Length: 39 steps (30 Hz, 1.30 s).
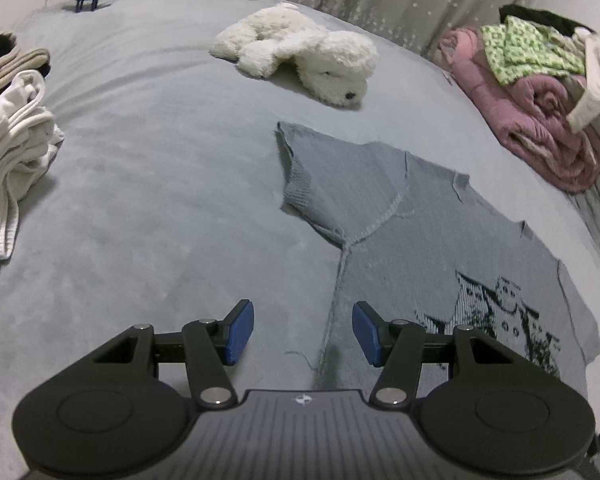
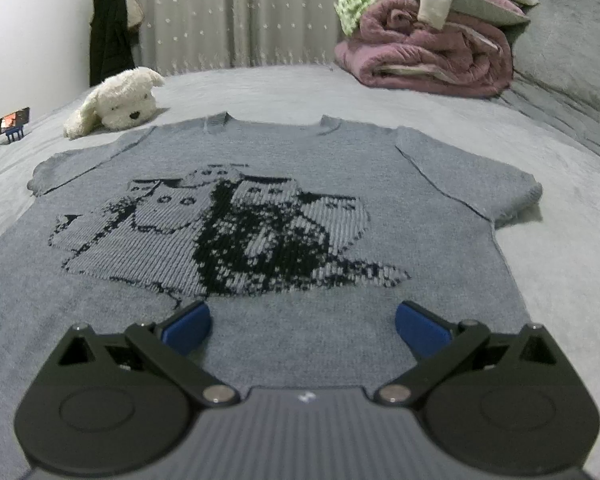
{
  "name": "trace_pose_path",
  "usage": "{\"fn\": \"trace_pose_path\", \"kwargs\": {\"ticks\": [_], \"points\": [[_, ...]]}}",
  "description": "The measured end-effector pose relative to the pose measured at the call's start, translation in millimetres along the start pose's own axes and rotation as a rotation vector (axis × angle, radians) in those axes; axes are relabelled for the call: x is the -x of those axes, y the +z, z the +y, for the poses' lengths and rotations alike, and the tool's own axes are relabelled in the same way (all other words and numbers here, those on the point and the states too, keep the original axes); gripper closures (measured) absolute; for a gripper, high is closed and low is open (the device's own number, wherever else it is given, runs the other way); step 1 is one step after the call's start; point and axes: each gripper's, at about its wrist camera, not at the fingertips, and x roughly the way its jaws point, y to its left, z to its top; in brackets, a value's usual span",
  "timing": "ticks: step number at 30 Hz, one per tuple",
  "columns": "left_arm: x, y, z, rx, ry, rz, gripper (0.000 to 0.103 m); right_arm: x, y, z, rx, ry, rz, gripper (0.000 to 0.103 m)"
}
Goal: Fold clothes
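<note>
A grey sweater (image 2: 284,216) lies flat on the bed (image 1: 140,184). Left gripper (image 1: 303,332) and right gripper (image 2: 302,326) hang over it, jaws wide, empty.

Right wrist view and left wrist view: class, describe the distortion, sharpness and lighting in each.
Right wrist view: fisheye bows the bed's far edge; sweater print crisp; light dim, flat. Left wrist view: stronger bulge, dark corners, soft shadow under the plush dog.
</note>
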Motion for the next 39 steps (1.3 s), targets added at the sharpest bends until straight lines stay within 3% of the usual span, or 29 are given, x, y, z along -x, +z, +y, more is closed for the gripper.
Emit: {"fn": "trace_pose_path", "kwargs": {"ticks": [2,4,7,12,14,18,19,22,23,27,29,35,39], "points": [[1,3,4,0.014,-0.004,-0.003,0.049,4,5,4,-0.015,0.001,0.049,0.000],[1,5,7,0.029,-0.008,-0.005,0.049,21,2,13,-0.032,0.018,-0.013,0.000],[2,9,13,0.050,-0.014,-0.009,0.049,47,-1,49,0.046,0.026,-0.110,0.000],[5,15,28,0.096,-0.022,-0.010,0.049,83,-9,128,0.158,0.225,-0.134,0.001],[8,17,36,0.113,-0.024,-0.015,0.049,98,-16,159,0.247,0.271,-0.160,0.006],[12,21,50,0.138,-0.015,-0.018,0.049,115,-35,207,0.370,0.383,-0.123,0.024],[13,21,54,0.147,-0.011,-0.018,0.049,117,-40,216,0.390,0.402,-0.112,0.033],[15,23,64,0.172,-0.009,-0.013,0.049,119,-50,231,0.412,0.434,-0.077,0.052],[16,23,67,0.178,-0.009,-0.015,0.049,119,-53,235,0.417,0.444,-0.064,0.054],[19,25,74,0.198,-0.017,-0.020,0.049,116,-64,251,0.466,0.443,-0.019,0.073],[19,25,76,0.206,-0.022,-0.020,0.049,112,-69,254,0.486,0.412,0.001,0.077],[20,25,75,0.197,-0.032,-0.016,0.049,111,-75,245,0.425,0.421,0.035,0.092],[21,24,75,0.201,-0.037,-0.017,0.049,96,-58,202,0.096,0.596,0.132,0.093]]}}
